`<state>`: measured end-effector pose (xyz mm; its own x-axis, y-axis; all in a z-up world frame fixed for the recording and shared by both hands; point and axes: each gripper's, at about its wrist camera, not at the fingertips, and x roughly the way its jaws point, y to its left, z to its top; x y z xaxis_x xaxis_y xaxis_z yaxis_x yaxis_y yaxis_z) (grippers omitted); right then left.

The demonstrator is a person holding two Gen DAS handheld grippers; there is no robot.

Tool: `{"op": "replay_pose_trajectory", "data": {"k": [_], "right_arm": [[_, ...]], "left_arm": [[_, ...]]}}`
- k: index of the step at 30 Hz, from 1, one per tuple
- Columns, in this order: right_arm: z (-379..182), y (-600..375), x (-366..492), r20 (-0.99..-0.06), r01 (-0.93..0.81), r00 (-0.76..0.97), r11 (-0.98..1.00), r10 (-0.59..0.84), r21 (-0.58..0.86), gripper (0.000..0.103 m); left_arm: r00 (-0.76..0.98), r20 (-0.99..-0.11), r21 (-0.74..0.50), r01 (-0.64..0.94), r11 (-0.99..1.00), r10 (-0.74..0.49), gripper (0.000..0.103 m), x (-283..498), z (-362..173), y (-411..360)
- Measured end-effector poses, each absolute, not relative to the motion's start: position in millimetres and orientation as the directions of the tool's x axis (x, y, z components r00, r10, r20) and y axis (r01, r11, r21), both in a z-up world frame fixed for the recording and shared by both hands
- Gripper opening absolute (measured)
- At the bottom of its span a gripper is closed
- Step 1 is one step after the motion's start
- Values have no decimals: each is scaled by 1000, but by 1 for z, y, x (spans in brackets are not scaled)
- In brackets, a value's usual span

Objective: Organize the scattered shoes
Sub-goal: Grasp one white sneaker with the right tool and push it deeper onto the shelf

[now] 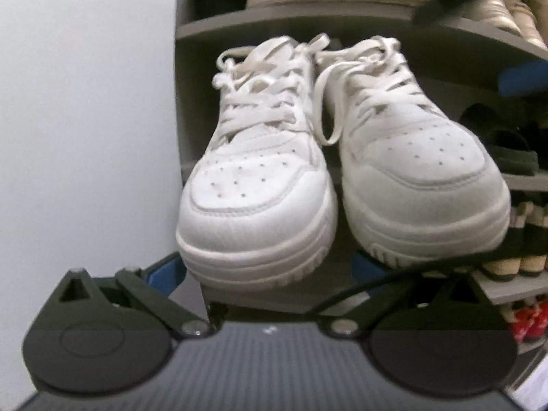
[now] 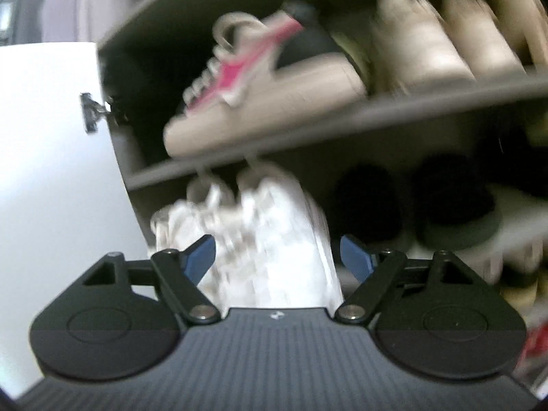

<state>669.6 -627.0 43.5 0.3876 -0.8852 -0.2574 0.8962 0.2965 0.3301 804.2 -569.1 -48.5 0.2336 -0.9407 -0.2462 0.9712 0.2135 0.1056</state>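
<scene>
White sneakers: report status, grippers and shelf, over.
Right gripper open, nothing between its pads. Left gripper under the white sneakers; grip unclear. Pair side by side, toes out, at the gray shoe rack. Nothing in the way.

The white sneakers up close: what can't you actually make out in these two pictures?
- Left wrist view: the left hand-held gripper fingertips sit behind the white sneakers, so its grip is unclear.
- Left wrist view: the sneakers' heels are hidden by their own toes.
- Right wrist view: motion blur smears the pink-trimmed shoe and dark shoes on the shelves.
</scene>
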Motion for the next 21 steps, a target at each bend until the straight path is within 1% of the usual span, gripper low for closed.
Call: {"op": "replay_pose_trajectory", "data": {"k": [3, 5, 7, 8, 10, 11, 12, 13, 14, 15, 16, 17, 19, 20, 21], "right_arm": [[15, -609, 656, -324, 875, 421, 284, -847, 393, 82], [6, -605, 651, -329, 862, 425, 267, -843, 430, 83], [-3, -604, 644, -323, 838, 438, 252, -839, 483, 83], [-11, -606, 638, -315, 802, 460, 236, -830, 549, 83], [-18, -610, 634, -300, 760, 486, 229, -821, 608, 84], [-26, -616, 631, -277, 709, 527, 237, -803, 664, 85], [-35, -624, 628, -251, 649, 572, 244, -781, 720, 83], [-39, -628, 627, -241, 623, 590, 244, -771, 744, 76], [-45, -635, 628, -218, 574, 627, 255, -748, 778, 64], [-50, -639, 630, -215, 553, 639, 248, -738, 795, 64], [-51, -639, 632, -212, 548, 640, 245, -738, 799, 63], [-51, -637, 636, -203, 551, 639, 256, -742, 794, 63], [-50, -636, 641, -187, 549, 631, 262, -753, 794, 63], [-48, -636, 644, -177, 545, 626, 263, -760, 796, 63], [-46, -639, 645, -166, 539, 621, 264, -766, 800, 63]], "left_arm": [[223, -218, 124, 972, 200, -950, 102, 797, -44, -565], [213, -228, 122, 974, 189, -950, 102, 800, -40, -571], [205, -231, 124, 976, 181, -951, 102, 804, -35, -581], [206, -226, 129, 975, 180, -952, 102, 806, -31, -589], [208, -198, 154, 972, 179, -958, 102, 807, -30, -594], [212, -190, 161, 970, 182, -959, 102, 807, -30, -594], [218, -197, 162, 969, 188, -956, 102, 811, -31, -597], [205, -289, 67, 979, 194, -935, 90, 825, -32, -607], [164, -361, -24, 982, 185, -918, 87, 840, -34, -616], [166, -367, -26, 982, 188, -915, 86, 846, -34, -622], [214, -323, 39, 976, 213, -922, 91, 845, -32, -624], [247, -284, 89, 969, 231, -926, 93, 843, -31, -623], [252, -238, 127, 966, 227, -938, 94, 841, -26, -618], [250, -216, 142, 964, 223, -944, 98, 840, -23, -615], [248, -207, 140, 965, 222, -946, 100, 841, -22, -613]]}}
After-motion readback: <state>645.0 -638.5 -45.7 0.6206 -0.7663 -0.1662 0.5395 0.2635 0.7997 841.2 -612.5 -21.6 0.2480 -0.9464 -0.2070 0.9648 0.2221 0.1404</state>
